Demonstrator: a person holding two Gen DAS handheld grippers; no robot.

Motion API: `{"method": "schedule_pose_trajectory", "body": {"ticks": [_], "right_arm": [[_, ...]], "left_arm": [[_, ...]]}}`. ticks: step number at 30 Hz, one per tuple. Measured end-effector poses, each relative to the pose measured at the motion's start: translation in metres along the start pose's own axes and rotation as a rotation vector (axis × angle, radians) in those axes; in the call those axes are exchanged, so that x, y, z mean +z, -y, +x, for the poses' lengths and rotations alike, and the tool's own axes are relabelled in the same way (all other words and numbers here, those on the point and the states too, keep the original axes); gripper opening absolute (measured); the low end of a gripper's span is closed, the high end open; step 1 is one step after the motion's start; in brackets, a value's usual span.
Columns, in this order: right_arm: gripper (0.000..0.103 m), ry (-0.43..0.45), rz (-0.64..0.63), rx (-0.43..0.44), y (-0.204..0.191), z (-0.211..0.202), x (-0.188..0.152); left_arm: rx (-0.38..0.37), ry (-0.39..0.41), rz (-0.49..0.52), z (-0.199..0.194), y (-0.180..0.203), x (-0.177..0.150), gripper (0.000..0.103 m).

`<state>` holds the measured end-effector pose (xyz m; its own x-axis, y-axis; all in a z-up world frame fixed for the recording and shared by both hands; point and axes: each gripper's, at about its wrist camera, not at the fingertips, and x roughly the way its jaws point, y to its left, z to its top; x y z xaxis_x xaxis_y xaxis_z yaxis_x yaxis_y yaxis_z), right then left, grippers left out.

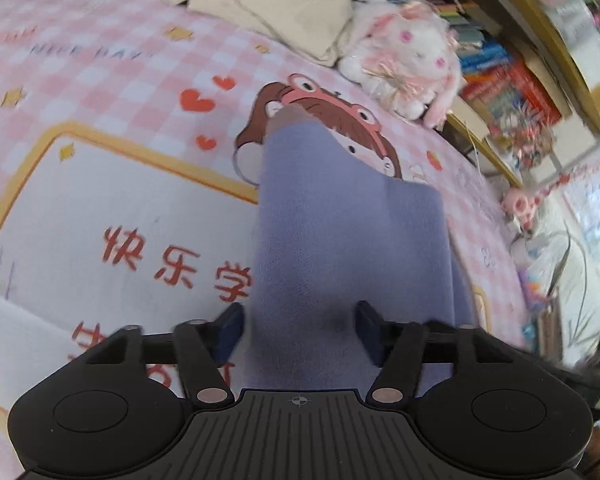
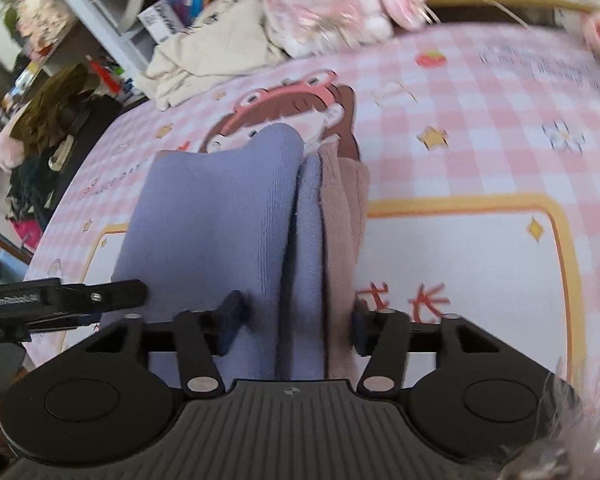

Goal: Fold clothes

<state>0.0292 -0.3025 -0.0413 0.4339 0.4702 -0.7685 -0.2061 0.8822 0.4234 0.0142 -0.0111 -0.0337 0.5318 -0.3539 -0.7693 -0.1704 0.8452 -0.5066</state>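
Note:
A lavender knit garment (image 1: 348, 240) with a dusty-pink layer (image 2: 342, 216) stretches from both grippers to the bed, its far end resting on the cartoon print. My left gripper (image 1: 300, 328) has its jaws part-closed with the lavender cloth filling the gap and spilling past the right finger (image 1: 370, 332). My right gripper (image 2: 296, 320) is shut on several bunched folds of the same garment (image 2: 220, 216), lavender on the left and pink against the right finger (image 2: 360, 328). The left gripper (image 2: 100, 296) shows at the garment's left edge in the right wrist view.
The bed has a pink checked cover (image 1: 100, 80) with a white panel and red characters. A cream garment (image 1: 276, 4) and a white-pink plush toy (image 1: 408, 56) lie at the far side. Bookshelves (image 1: 512, 92) stand behind. Dark clutter (image 2: 52, 128) sits beside the bed.

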Motion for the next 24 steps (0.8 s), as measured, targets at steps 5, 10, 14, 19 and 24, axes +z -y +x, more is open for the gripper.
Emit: {"method": "schedule_pose_trajectory", "body": {"ticks": [5, 10, 14, 19, 24], "right_arm": [[0.065, -0.052, 0.075, 0.049, 0.012, 0.006, -0.002], [0.047, -0.056, 0.061, 0.076, 0.009, 0.012, 0.001], [0.031, 0.008, -0.049, 0.019, -0.008, 0.000, -0.001], [0.036, 0.000, -0.088, -0.022, -0.006, -0.012, -0.009], [0.051, -0.047, 0.078, 0.042, 0.023, -0.008, -0.012]], "left_arm": [[-0.034, -0.022, -0.055, 0.008, -0.009, -0.001, 0.065], [-0.059, -0.028, -0.078, 0.014, -0.008, -0.001, 0.052], [0.014, -0.006, 0.055, 0.012, 0.019, -0.004, 0.045], [0.037, -0.026, 0.147, 0.010, 0.038, -0.014, 0.051], [-0.014, -0.041, 0.068, 0.012, 0.019, -0.016, 0.061]]}}
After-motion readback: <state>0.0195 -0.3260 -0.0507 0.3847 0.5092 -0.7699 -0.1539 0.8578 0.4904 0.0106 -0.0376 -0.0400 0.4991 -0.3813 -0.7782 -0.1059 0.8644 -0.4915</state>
